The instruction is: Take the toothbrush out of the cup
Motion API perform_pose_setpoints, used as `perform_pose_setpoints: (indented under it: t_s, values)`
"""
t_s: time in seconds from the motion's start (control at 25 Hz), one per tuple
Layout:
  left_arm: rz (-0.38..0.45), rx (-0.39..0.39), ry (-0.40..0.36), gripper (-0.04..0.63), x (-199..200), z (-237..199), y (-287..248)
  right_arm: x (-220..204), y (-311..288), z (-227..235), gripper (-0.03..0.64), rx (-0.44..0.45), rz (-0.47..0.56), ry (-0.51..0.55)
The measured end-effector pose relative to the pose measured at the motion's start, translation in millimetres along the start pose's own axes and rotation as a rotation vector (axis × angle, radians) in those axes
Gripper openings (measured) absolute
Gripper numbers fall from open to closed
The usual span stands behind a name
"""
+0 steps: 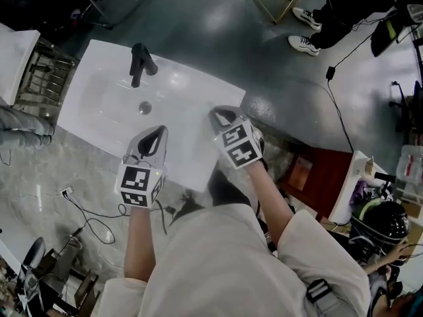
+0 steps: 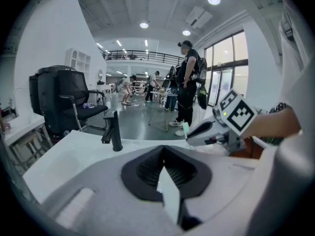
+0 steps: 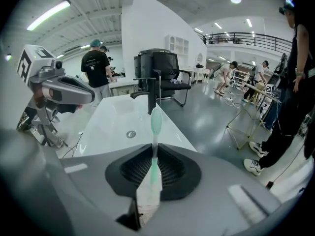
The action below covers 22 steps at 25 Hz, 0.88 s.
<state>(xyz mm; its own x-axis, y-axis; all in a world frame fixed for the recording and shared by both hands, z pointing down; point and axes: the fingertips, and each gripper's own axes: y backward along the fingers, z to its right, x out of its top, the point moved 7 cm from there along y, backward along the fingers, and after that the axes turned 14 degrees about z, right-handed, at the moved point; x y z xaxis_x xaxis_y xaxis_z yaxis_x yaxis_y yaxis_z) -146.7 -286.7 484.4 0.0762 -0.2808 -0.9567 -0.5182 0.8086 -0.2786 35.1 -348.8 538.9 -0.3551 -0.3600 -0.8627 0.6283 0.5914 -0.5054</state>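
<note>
Slim mint-green toothbrush (image 3: 155, 151), upright

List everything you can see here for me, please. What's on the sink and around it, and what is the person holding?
Sink: one, white, under both grippers.
Tap: one, black, at the sink's far edge.
Drain: one, silver, middle of the basin.
Toothbrush: one, pale green, clamped in the right gripper.
Cup: none in view.
Chair: one, black, beyond the sink.
Helmet: one, black, low at the head view's right.
Bystander: one nearby in dark clothes, more far behind.
Left gripper: one, grey with a black-and-white marker cube, shut, empty.
Right gripper: one, same look, shut on the toothbrush.
Arms: two, bare, white top.
</note>
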Motion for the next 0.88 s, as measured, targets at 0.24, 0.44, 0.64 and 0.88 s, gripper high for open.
perform_pose_setpoints:
  t_s: [0.24,0.44,0.64,0.88]
  values:
    - [0.033,-0.038,-0.021,0.002,11,13,12,17,31,-10,0.041,-0.062,0.072,-0.006]
    - [0.073,-0.078,-0.049,0.002,20,25,27,33,65,-20,0.041,-0.134,0.147,-0.006]
    - [0.117,-0.121,-0.085,0.002,36,41,45,48,106,-34,0.04,-0.203,0.21,-0.012]
    - [0.173,-0.172,-0.123,0.002,51,65,75,57,160,-61,0.04,-0.274,0.285,-0.02]
